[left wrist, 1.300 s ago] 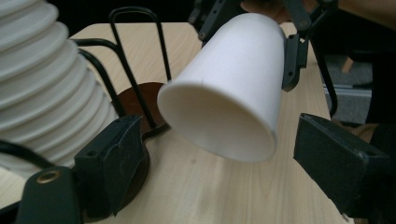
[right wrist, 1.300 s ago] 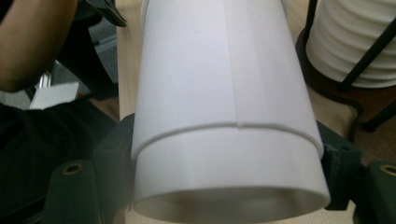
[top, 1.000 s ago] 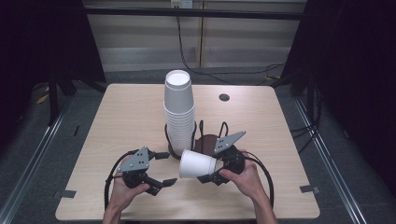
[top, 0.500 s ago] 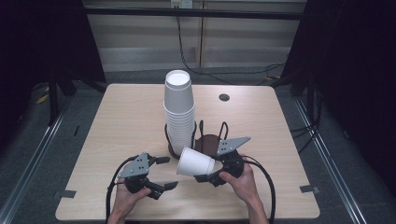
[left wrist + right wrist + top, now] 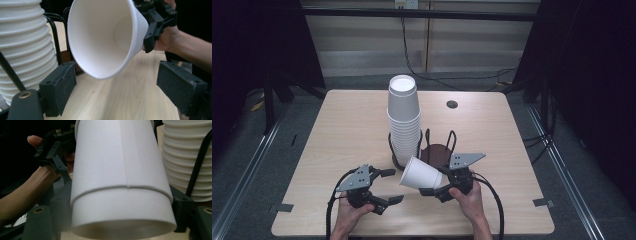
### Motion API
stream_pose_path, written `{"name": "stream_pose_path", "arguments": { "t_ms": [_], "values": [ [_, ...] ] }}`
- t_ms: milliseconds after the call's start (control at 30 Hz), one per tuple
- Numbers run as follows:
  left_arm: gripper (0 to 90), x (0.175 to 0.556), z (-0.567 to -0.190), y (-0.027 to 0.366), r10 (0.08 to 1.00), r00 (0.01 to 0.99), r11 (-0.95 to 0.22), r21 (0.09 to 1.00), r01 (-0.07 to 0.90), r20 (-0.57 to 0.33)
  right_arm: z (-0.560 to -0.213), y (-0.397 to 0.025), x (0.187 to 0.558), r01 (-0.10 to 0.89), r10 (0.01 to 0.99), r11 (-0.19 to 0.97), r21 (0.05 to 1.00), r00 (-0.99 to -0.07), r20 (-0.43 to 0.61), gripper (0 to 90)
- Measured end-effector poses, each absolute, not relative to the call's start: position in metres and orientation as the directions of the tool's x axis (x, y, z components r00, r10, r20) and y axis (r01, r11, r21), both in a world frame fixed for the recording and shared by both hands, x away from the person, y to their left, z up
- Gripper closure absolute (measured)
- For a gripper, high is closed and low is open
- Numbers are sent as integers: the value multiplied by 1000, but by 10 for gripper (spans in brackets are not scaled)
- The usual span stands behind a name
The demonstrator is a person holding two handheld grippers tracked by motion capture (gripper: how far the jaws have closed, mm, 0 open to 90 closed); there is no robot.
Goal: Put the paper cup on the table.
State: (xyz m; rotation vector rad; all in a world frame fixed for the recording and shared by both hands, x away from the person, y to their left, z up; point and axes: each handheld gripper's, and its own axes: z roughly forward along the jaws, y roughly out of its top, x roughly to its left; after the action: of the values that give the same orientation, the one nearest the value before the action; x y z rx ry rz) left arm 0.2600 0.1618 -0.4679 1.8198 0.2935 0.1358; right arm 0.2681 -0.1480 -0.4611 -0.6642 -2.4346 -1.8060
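A white paper cup [image 5: 421, 173] lies tipped on its side above the table's front, its mouth toward my left gripper. My right gripper [image 5: 434, 181] is shut on the cup's base end. In the right gripper view the cup [image 5: 120, 170] runs away between the jaws, and a ridge rings it. My left gripper [image 5: 392, 186] stands open just left of the mouth. In the left gripper view its pads [image 5: 62, 85] sit below and either side of the cup's open mouth [image 5: 105, 37], not touching it. A tall stack of white cups [image 5: 403, 120] stands in a black wire holder [image 5: 447, 137].
The holder's second, brown-floored slot [image 5: 435, 150] is right behind the held cup. A small dark grommet [image 5: 452, 104] sits at the back of the wooden table [image 5: 347, 130]. Cables trail from both grippers toward the front edge.
My left gripper has edged slightly right, toward the cup's mouth. The cup in my right gripper has tipped a little, with its mouth lower.
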Motion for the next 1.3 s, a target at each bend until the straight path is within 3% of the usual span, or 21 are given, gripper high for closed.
{"name": "stream_pose_path", "arguments": {
  "t_ms": [167, 633, 933, 1300],
  "values": [
    [156, 260, -469, 163, 259, 963, -221, 966, 133, -74, -465, -148, 267, 337, 286, 189, 922, -917, 276, 242],
    [155, 268, -447, 156, 249, 967, -203, 974, 104, -51, -468, -142, 266, 308, 231, 206, 929, -938, 260, 242],
    [0, 274, -451, 147, 237, 969, -216, 969, 117, -64, -467, -141, 264, 295, 217, 215, 931, -944, 249, 243],
    [0, 275, -452, 138, 184, 980, -202, 972, 117, -79, -466, -137, 263, 273, 193, 228, 935, -954, 231, 242]
  ]
}}
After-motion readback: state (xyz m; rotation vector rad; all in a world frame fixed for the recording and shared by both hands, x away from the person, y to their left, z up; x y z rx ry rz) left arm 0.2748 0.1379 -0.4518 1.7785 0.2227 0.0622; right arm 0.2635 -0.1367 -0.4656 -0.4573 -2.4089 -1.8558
